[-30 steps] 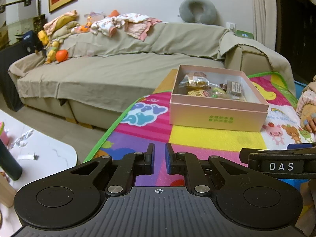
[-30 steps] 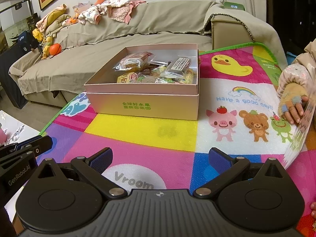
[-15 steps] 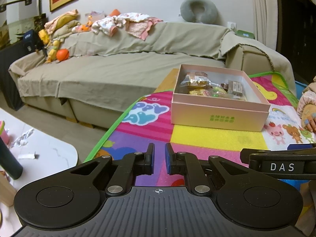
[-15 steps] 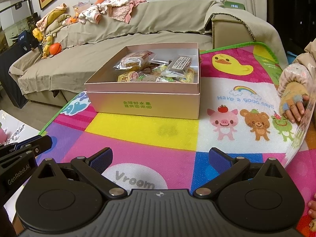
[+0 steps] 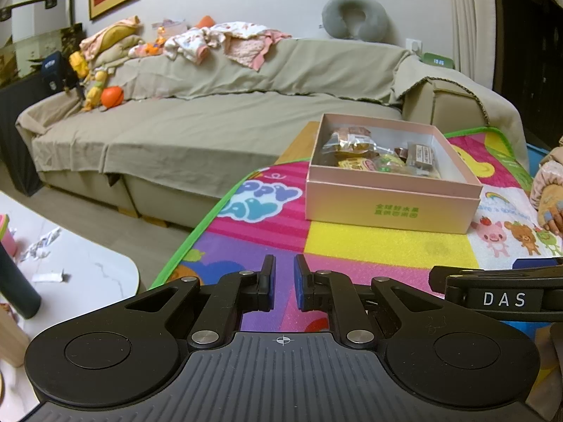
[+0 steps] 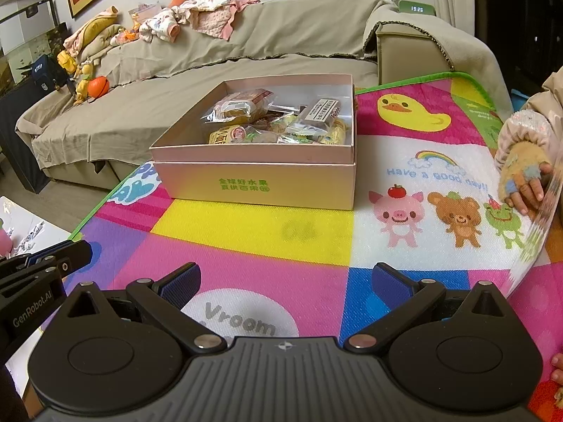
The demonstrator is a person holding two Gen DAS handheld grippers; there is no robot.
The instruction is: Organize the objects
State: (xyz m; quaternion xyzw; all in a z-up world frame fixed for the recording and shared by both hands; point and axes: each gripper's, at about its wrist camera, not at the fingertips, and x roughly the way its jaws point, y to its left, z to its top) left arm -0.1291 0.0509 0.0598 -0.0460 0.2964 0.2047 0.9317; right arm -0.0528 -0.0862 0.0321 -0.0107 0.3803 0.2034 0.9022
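A pink cardboard box [image 5: 390, 207] [image 6: 260, 186] with green print sits on a colourful play mat [image 5: 380, 246] [image 6: 246, 239]. It holds several wrapped snacks [image 5: 373, 161] [image 6: 278, 119]. My left gripper [image 5: 282, 279] hovers low over the mat, well short of the box, its jaws nearly together with nothing between them. My right gripper [image 6: 285, 281] is wide open and empty, over the mat in front of the box. Each gripper's body shows at the edge of the other's view.
A beige covered sofa [image 5: 197, 130] with clothes and toys stands behind the box. A child's hand [image 6: 524, 183] in a fuzzy sleeve rests on the mat at the right. A white low table [image 5: 63, 274] with paper scraps is at the left.
Both grippers have drifted slightly; the box sits a little nearer and more central in the right wrist view. The jaws have not changed.
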